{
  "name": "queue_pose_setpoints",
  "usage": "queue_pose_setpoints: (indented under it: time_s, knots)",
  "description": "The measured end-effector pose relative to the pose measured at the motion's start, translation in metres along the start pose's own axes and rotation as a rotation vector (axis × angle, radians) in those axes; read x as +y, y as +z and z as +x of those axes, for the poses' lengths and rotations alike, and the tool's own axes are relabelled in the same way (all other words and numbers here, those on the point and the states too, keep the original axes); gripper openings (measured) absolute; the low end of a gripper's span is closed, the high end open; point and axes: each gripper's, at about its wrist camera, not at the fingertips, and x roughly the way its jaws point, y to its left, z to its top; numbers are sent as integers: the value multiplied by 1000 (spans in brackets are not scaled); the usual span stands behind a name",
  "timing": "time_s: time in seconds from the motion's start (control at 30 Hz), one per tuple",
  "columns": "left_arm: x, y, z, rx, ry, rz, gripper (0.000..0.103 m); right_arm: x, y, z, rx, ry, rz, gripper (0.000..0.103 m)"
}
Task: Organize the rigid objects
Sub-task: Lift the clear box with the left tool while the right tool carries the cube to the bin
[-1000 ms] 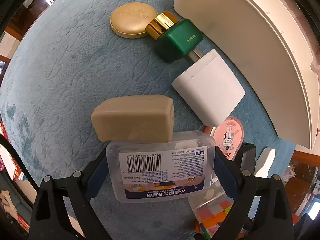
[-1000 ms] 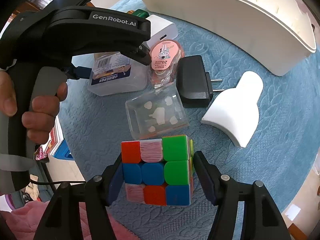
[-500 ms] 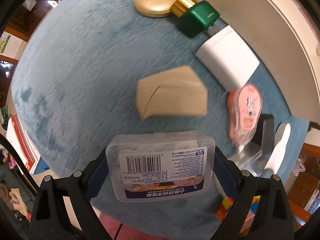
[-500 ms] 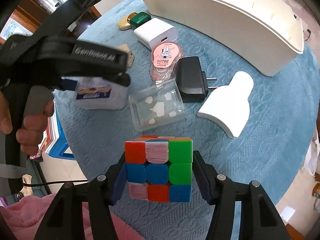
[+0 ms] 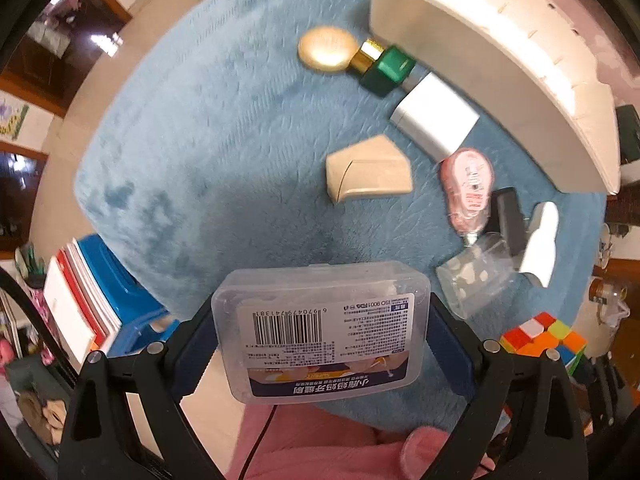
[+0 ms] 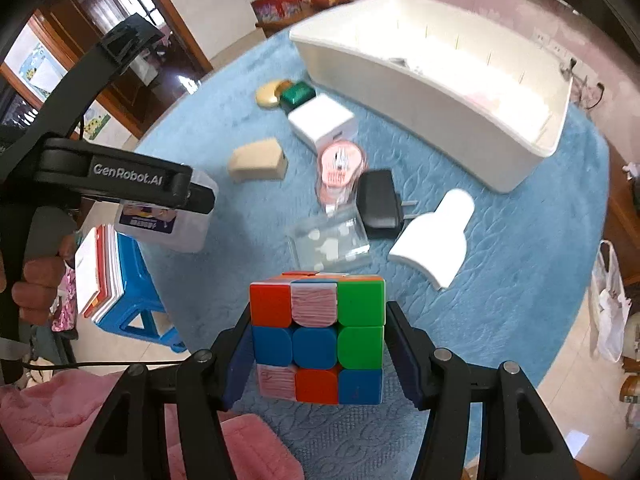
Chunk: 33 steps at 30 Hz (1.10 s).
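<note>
The left claw [image 5: 322, 332] is clenching a clear plastic box [image 5: 324, 332] by its two short ends, so the box's long axis is running straight across the claw, from 9 o'clock to 3 o'clock in the left wrist view, with the barcode label facing the camera. The right claw [image 6: 318, 338] is gripping a puzzle cube [image 6: 318, 338] on two opposite faces; its jaws have just been closing a little further on the cube, which is sitting square between them with no long axis of its own. Both things are hanging clear above the blue worktop [image 5: 224, 128].

The move to come is likely turning on the white bin [image 6: 440, 92], and it is lying at about 1 o'clock from each claw. Its long axis is running from 11 o'clock toward 4 o'clock in the right wrist view, open side up. The right claw is probably the nearer one, since the left claw is showing at 9 o'clock in that view, well apart from the bin. Between claws and bin, a tan block [image 6: 258, 160], a white cuboid [image 6: 322, 126] and a black charger [image 6: 378, 204] are lying loose on the worktop.
</note>
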Motion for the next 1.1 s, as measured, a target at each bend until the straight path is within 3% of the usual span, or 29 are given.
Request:
queue_pose_setpoints:
  time_s: [0.17, 0.53, 1.1]
  knots:
    - [-12, 17, -30, -60, 3, 66, 95, -3, 12, -19, -56, -15, 37, 61]
    - [-43, 67, -118, -217, -70, 226, 95, -15, 41, -51, -180, -56, 126, 61]
    - [-111, 138, -146, -327, -122, 543, 95, -58, 102, -71, -368, -161, 338, 61]
